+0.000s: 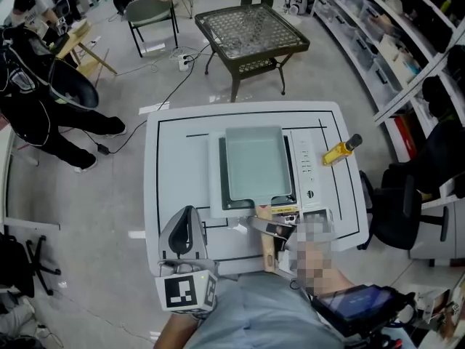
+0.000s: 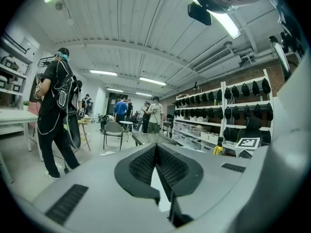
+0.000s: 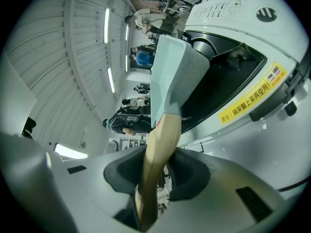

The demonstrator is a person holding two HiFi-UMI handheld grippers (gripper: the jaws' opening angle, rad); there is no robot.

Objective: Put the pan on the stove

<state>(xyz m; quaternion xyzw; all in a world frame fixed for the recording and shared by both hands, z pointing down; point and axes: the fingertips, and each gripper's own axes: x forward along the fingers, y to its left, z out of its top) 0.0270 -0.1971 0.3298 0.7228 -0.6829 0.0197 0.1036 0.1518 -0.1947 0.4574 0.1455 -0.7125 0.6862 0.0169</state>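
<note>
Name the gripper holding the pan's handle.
The right gripper, clamped on the wooden handle of the pale-green rectangular pan; the left gripper is shut on nothing.

The white table (image 1: 174,158) holds one stove (image 1: 309,167), one pale rectangular pan (image 1: 254,166) and, near its right edge, one yellow bottle (image 1: 341,150). Two grippers show at its near edge: left gripper (image 1: 187,217), right gripper (image 3: 158,169). Beyond stand one mesh table (image 1: 251,31) and one chair (image 1: 151,11).

Head view looked steeply down from above white table (image 1: 156,195) – whole stove (image 1: 309,167) and pan (image 1: 253,162) in frame. Left gripper (image 2: 156,152) view sat low, faced level across room. Right gripper (image 3: 158,154) view, rolled sideways, sat close on pan and stove – both shared with head view. Head and left views shared glass-topped table (image 1: 251,31).
</note>
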